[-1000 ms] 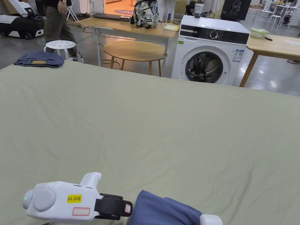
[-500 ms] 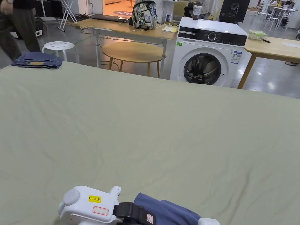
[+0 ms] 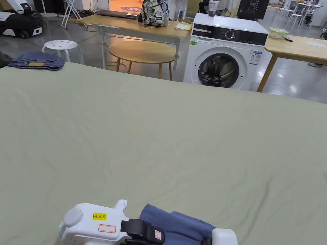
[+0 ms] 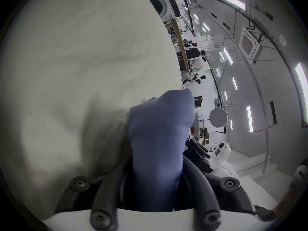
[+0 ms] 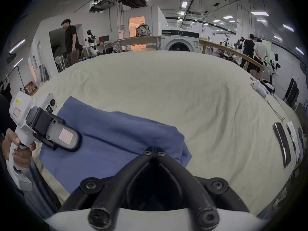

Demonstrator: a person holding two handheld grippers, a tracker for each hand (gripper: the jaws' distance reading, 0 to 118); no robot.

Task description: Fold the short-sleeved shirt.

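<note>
Left claw [image 5: 73, 141] clamped on blue shirt [image 5: 116, 134] | right claw [image 5: 154, 151] pinching its edge

Big open workshop kind of space with a shiny grey concrete floor [image 3: 297, 86]. A white front-loading washing machine [image 3: 223, 52] sits just past the bench's pale green sheet [image 3: 159, 134]. Left of it there's a round wooden table [image 3: 142, 52] tucked under a long wooden desk [image 3: 134, 27], with a camo backpack [image 3: 155, 12] on top. White stool [image 3: 60, 46] nearby, strip lights [image 5: 260, 13] overhead.
</note>
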